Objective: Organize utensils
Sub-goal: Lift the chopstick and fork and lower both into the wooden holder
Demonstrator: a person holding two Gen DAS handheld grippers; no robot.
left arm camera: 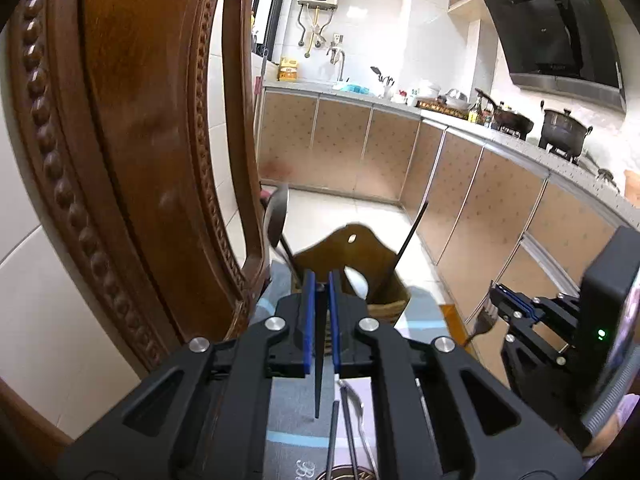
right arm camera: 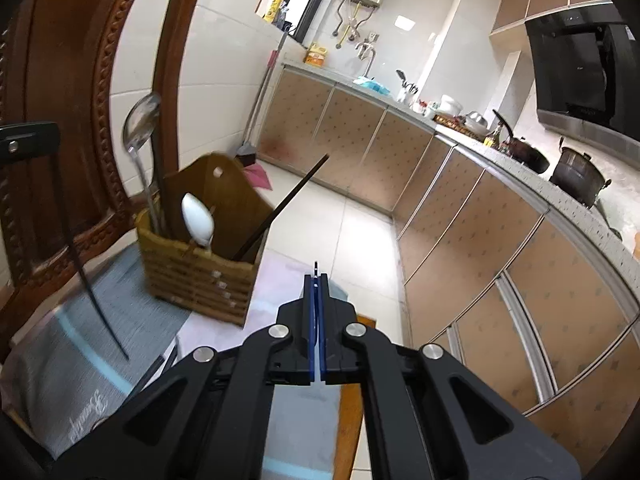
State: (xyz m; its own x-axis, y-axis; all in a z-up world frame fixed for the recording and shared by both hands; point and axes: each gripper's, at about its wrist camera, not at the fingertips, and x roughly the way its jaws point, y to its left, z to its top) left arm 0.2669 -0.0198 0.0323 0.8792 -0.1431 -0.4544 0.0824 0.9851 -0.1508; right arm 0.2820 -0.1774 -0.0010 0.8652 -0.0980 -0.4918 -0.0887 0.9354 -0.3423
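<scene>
A wooden utensil holder [right arm camera: 200, 276] stands on a cloth-covered surface; it also shows in the left wrist view [left arm camera: 362, 258]. It holds a metal ladle [right arm camera: 141, 120], a white spoon [right arm camera: 197, 218] and a black chopstick [right arm camera: 280, 208]. My left gripper [left arm camera: 320, 284] is shut on a black chopstick [left arm camera: 319, 360] that hangs point down just in front of the holder; that chopstick also shows in the right wrist view [right arm camera: 92, 288]. My right gripper [right arm camera: 316, 280] is shut on a metal fork [left arm camera: 482, 320], held to the right of the holder. More utensils [left arm camera: 348, 432] lie below the left gripper.
A carved wooden chair back [left arm camera: 132, 140] rises close on the left. The blue-grey cloth [right arm camera: 52, 360] covers the surface. Kitchen cabinets [right arm camera: 500, 260] and a counter with pots [right arm camera: 576, 176] run along the right. Tiled floor [right arm camera: 340, 220] lies beyond.
</scene>
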